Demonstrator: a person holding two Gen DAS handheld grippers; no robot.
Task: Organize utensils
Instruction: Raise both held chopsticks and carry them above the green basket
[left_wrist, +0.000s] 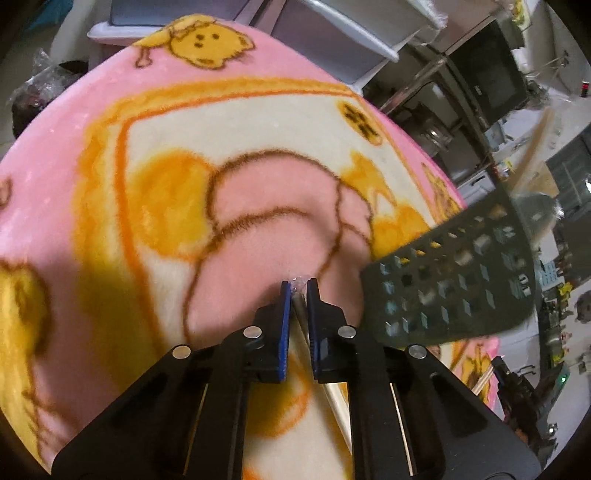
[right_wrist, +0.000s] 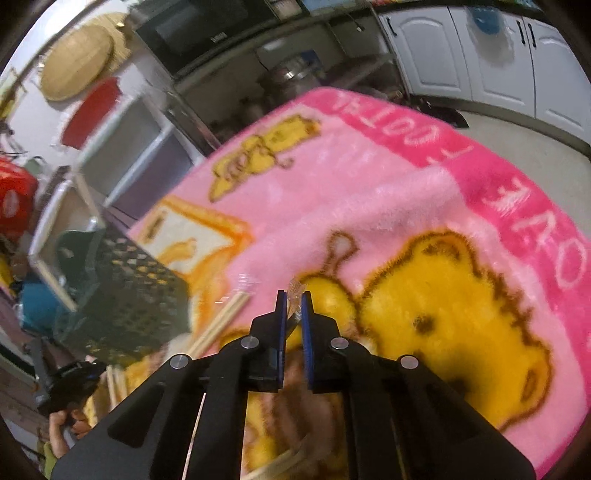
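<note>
Pink fleece blanket (left_wrist: 229, 122) is covering the table, and a dark perforated utensil basket (left_wrist: 461, 273) is standing on it. Wrapped chopsticks could be slipping from such narrow grips. The left gripper (left_wrist: 298, 291) is pinching one wrapped chopstick pair (left_wrist: 300, 314); the right gripper (right_wrist: 294, 302) is pinching another (right_wrist: 295, 291), beside loose chopsticks (right_wrist: 225, 317).

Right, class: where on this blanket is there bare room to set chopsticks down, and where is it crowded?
Free: the broad blanket stretch ahead and left of the left tongs, and the pink band beyond the right tongs. Crowded: around the dark perforated basket, where wrapped chopsticks lie.
</note>
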